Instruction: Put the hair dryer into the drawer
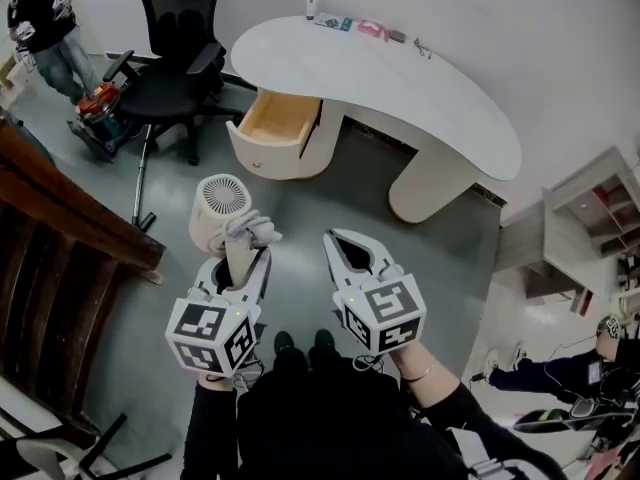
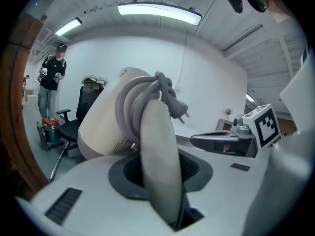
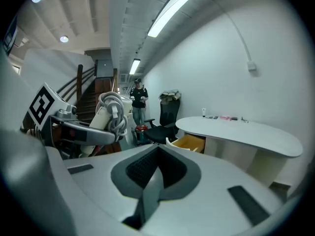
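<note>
A small patch of dark print [image 2: 123, 144] sat on the barrel of the cream plastic hair dryer [image 1: 222, 208], just above the handle, but it was too small to read. The only other markings were the black-and-white square patterns on the cubes of the two grippers; nothing else in the room carried legible writing.

The wooden-lined drawer [image 1: 265, 155] of the curved cream desk [image 1: 400, 88] stood pulled open, and what showed of its pale interior looked bare. On the far edge of the desk top lay a small white tube [image 1: 312, 8], a pink packet [image 1: 370, 28] and a few other flat items too small to identify.

The hair dryer was well apart from the drawer, held up in the air over the grey floor [image 1: 300, 298]. The left gripper [image 1: 243, 263] had its jaws partly apart and clamped on the dryer's handle, with the barrel tilted up and away from the person. A grey power cord [image 2: 147, 95] was wound round the top of the handle, its plug [image 2: 178, 109] sticking out to the side. The right gripper [image 1: 345, 248] hung beside it with its jaws together and nothing between them.

A black office chair [image 1: 175, 78] stood left of the drawer, and a person in dark clothes [image 1: 45, 28] stood beyond it
</note>
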